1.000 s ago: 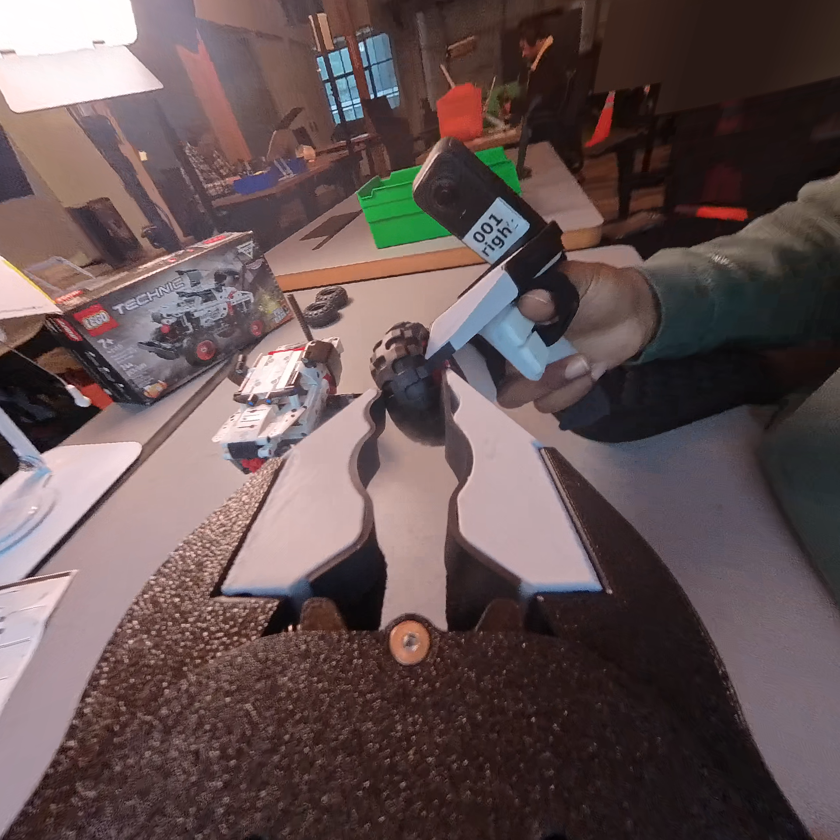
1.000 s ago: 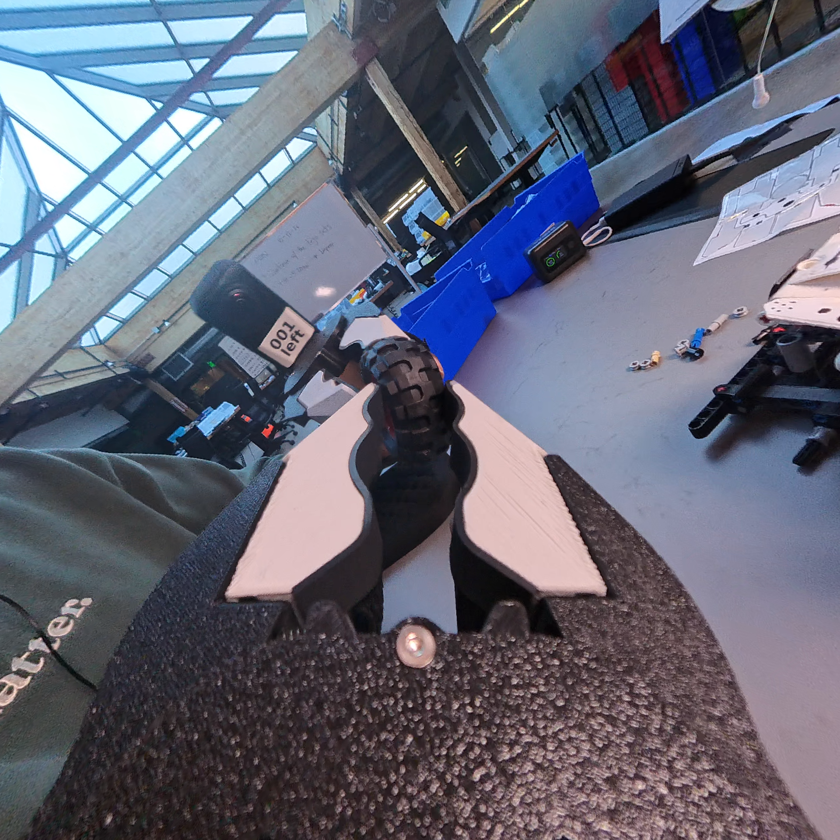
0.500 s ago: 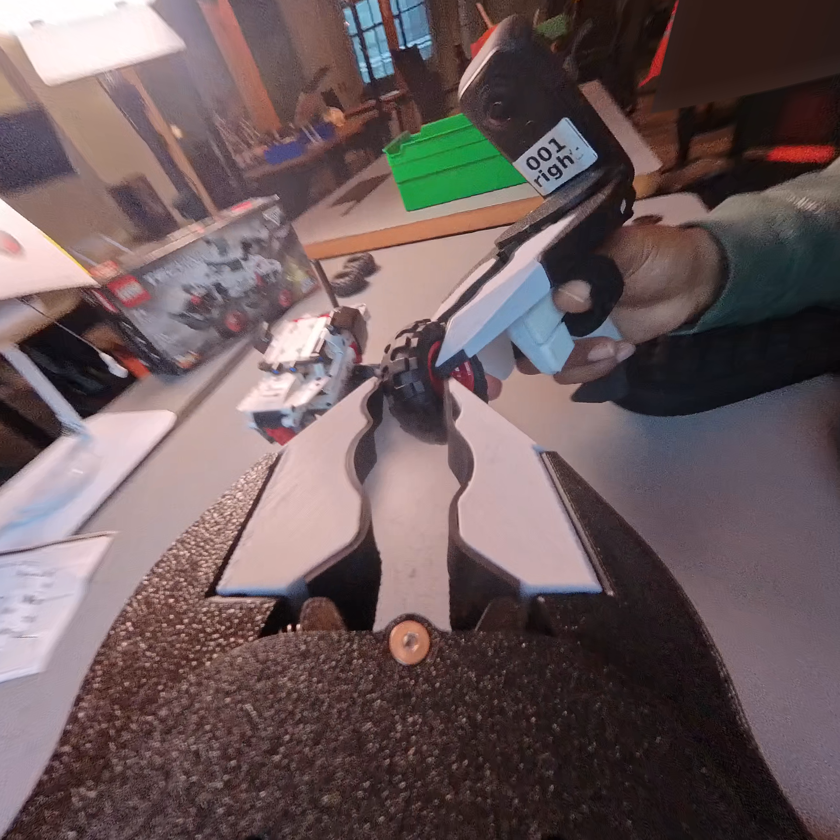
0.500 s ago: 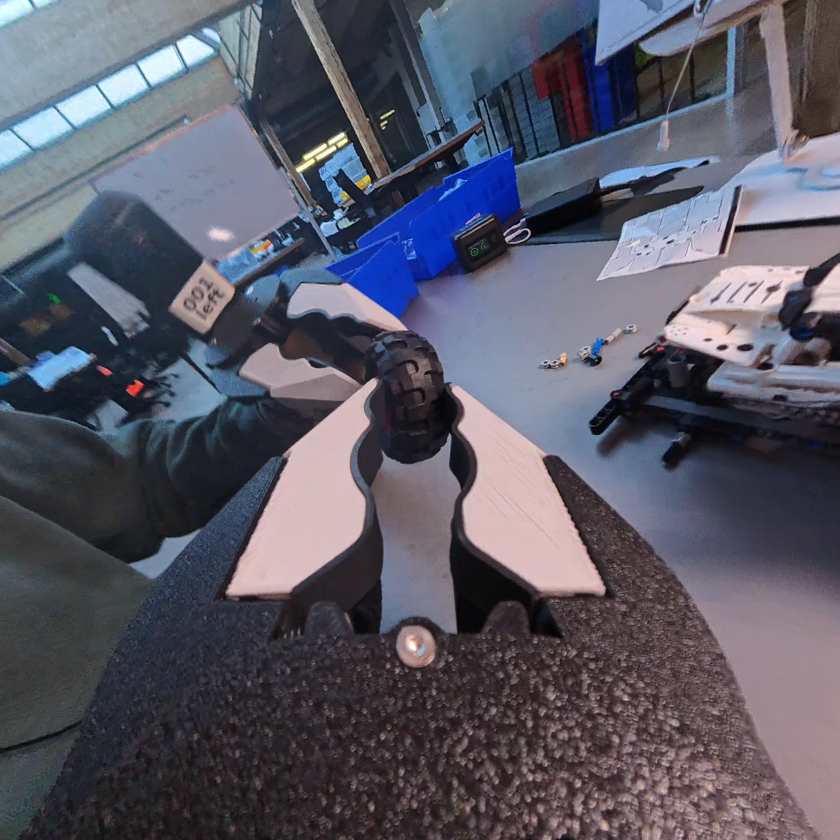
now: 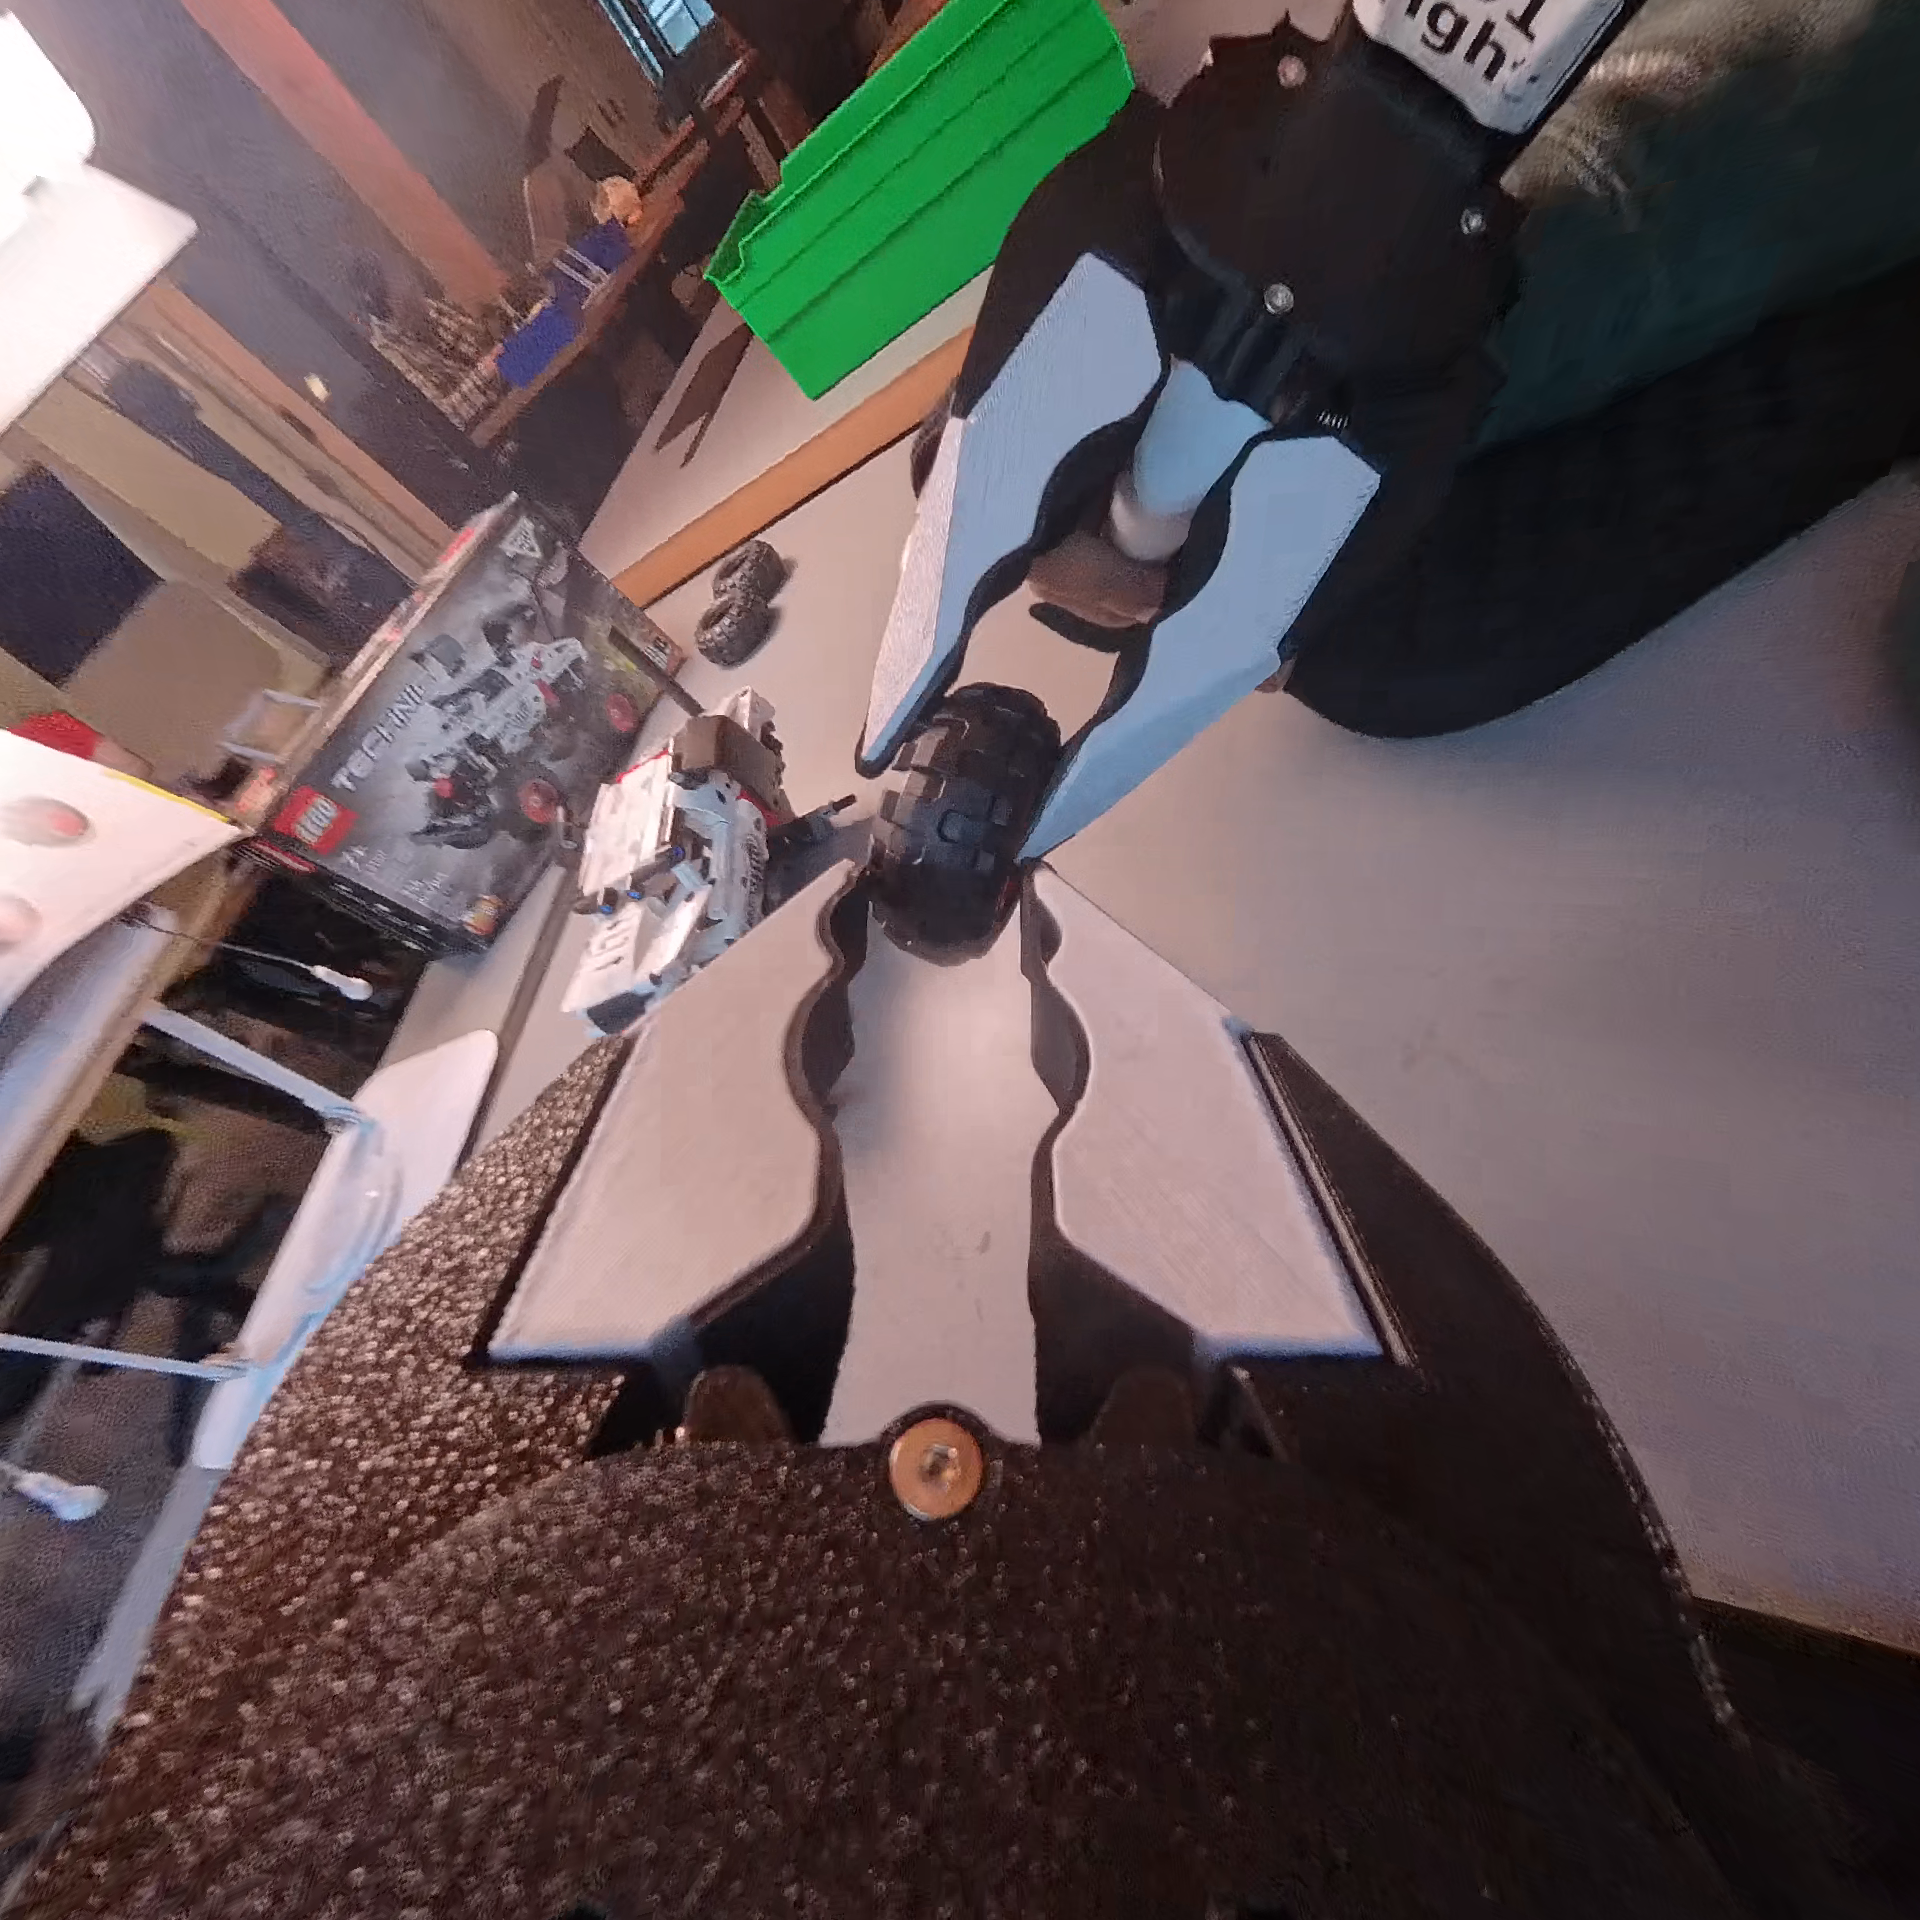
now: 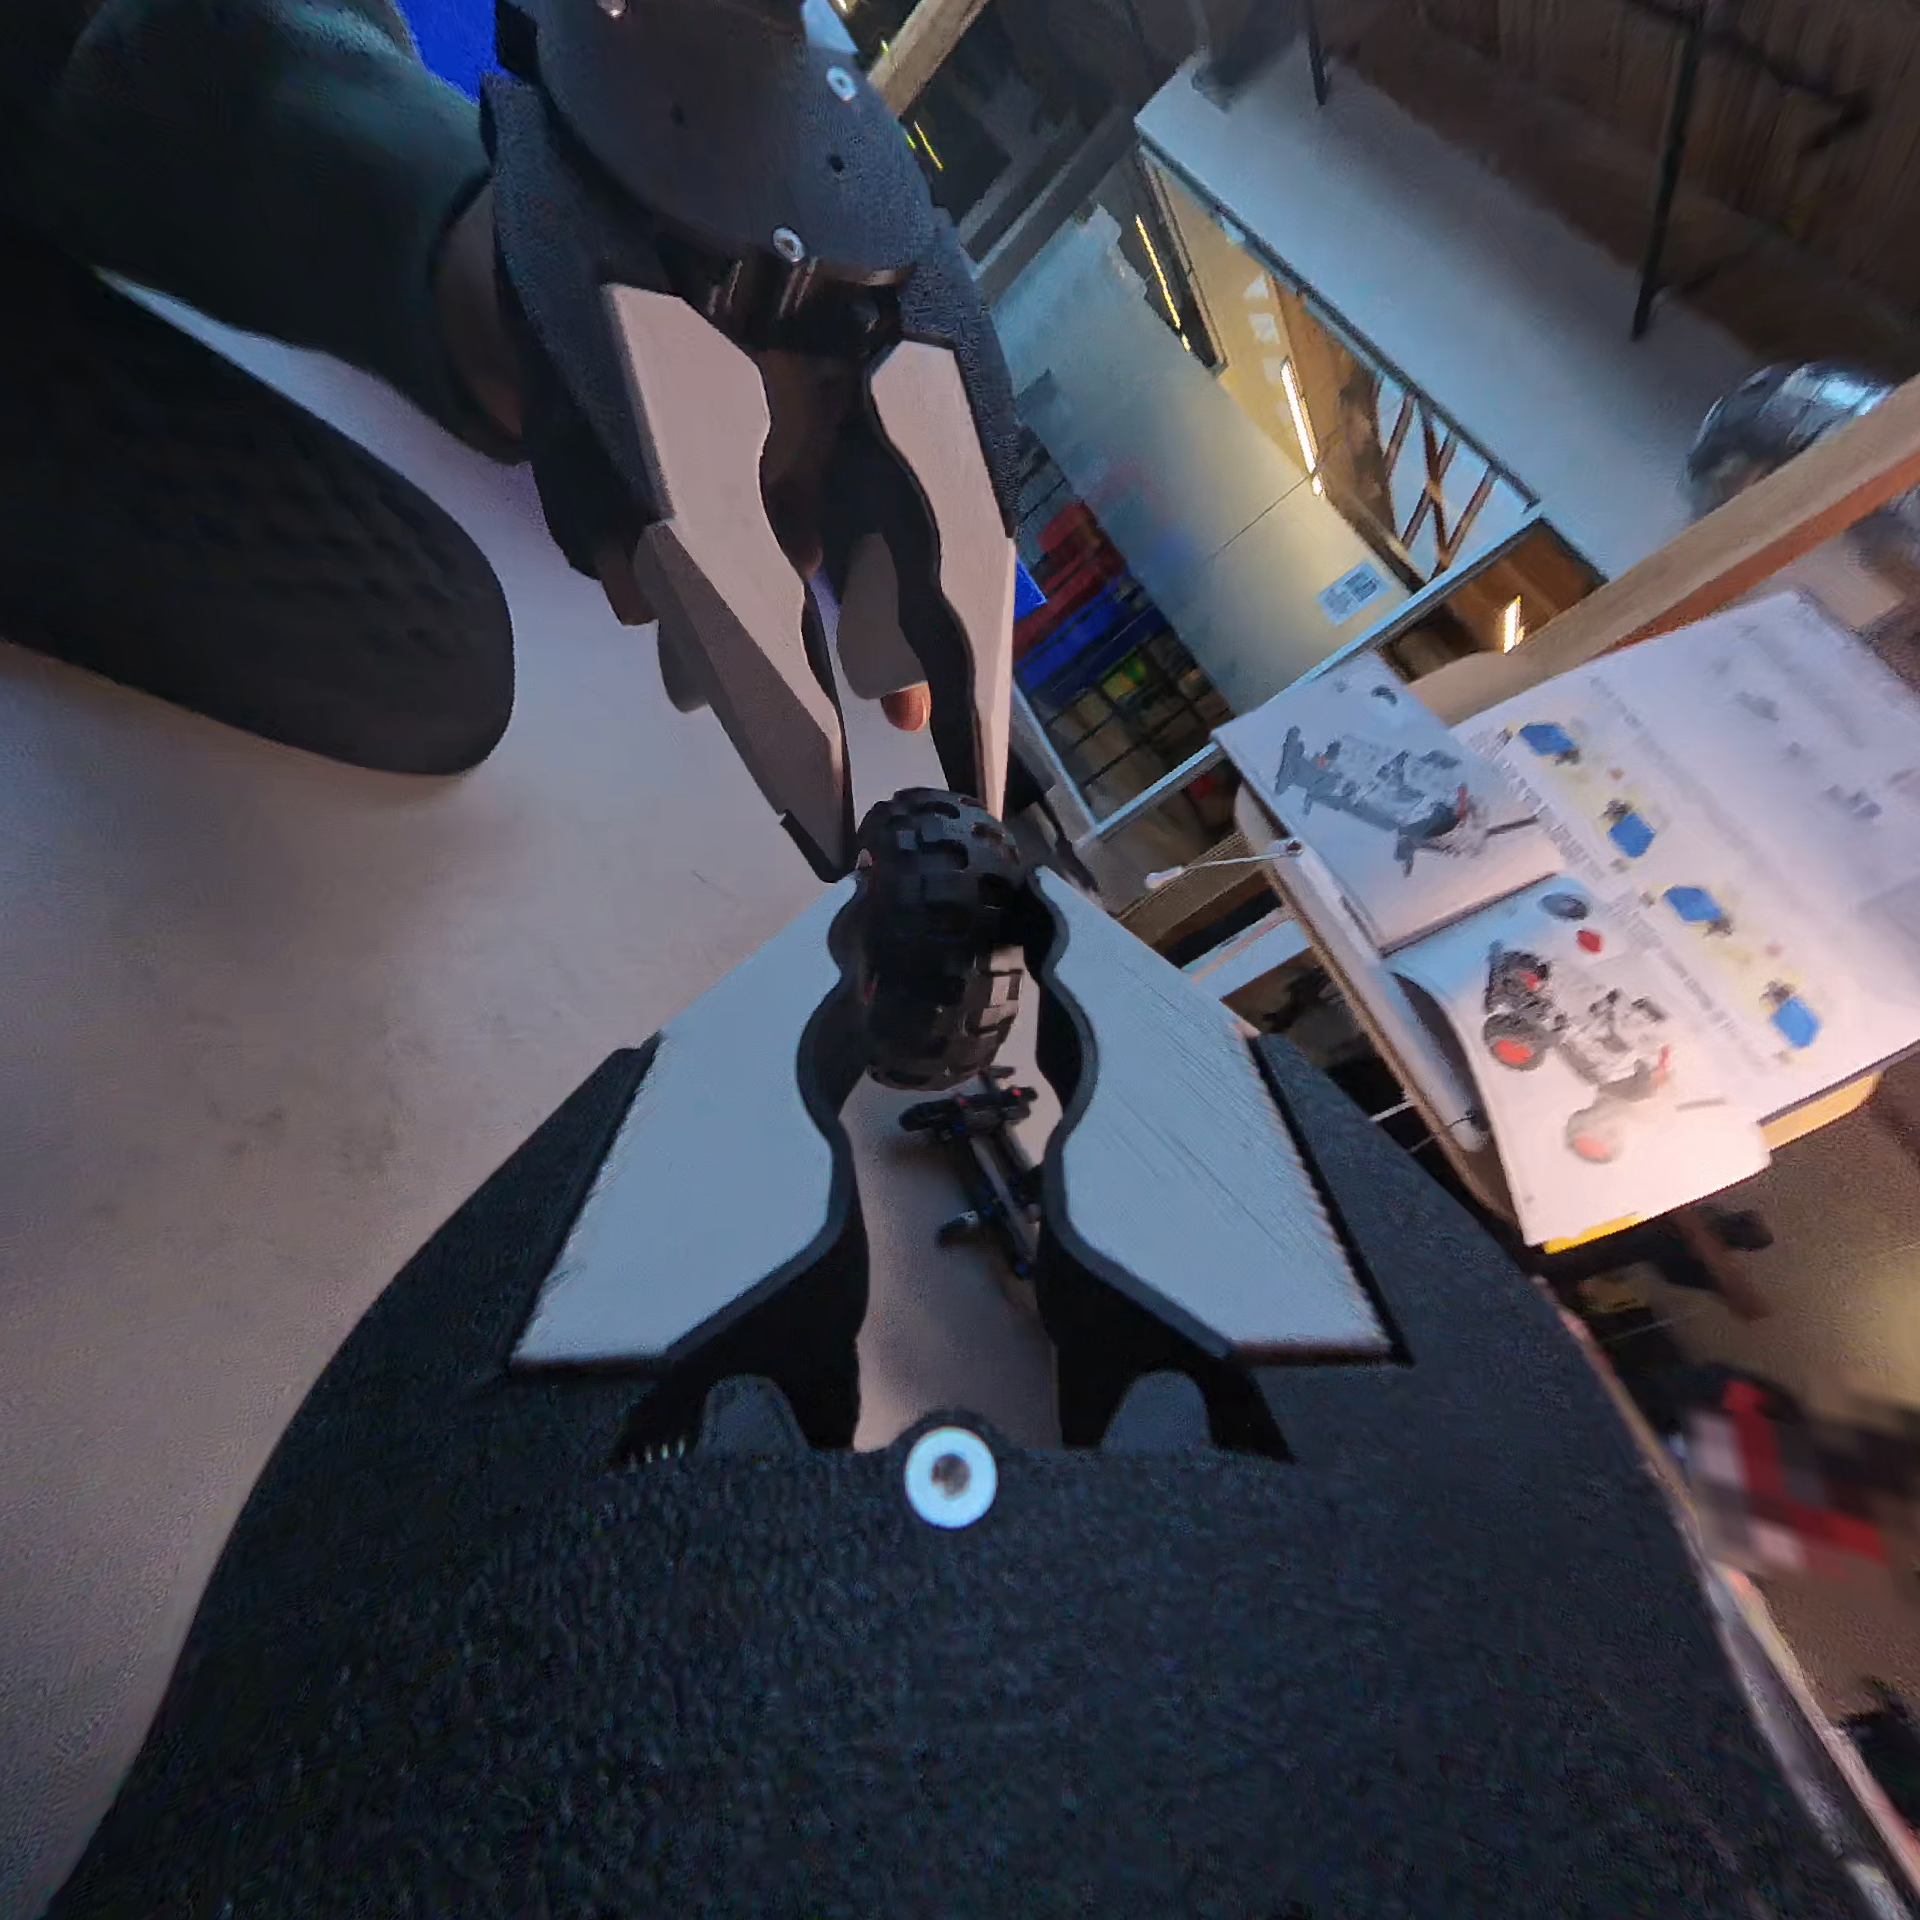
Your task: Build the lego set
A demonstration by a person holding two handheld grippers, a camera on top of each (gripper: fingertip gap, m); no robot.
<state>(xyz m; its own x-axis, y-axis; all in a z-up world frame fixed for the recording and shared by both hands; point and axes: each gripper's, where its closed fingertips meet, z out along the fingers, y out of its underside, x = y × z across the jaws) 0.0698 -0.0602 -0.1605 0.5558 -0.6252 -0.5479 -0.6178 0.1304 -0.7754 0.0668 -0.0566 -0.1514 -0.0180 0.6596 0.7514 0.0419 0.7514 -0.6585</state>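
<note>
A black knobbly wheel [image 5: 961, 810] with a red hub is held above the grey table [image 5: 1507, 1091]. My left gripper [image 5: 945, 883] is closed on its lower part. My right gripper [image 5: 951, 805] comes in from above, opposite the left one, and is shut on the tyre's sides. In the right wrist view the wheel [image 6: 935, 977] sits between my right gripper's tips [image 6: 940, 935], and the left gripper [image 6: 909, 831] pinches its far side. The white truck model [image 5: 675, 862] stands on the table to the left; part of its chassis [image 6: 987, 1153] shows between the right jaws.
The set's box [image 5: 468, 748] stands behind the truck. Two spare black tyres [image 5: 743, 603] lie beyond it. A green bin [image 5: 914, 177] sits on the far table. An open instruction booklet [image 6: 1610, 935] is propped at the right. A person's sleeve [image 5: 1714, 260] fills the upper right. Both grippers' tips are roughly 15 centimeters from the white truck model [image 5: 675, 862].
Both grippers have rolled and swung to face each other tip to tip, the right one now pointing down at the left. The wheel stays gripped between them, closer to the truck.
</note>
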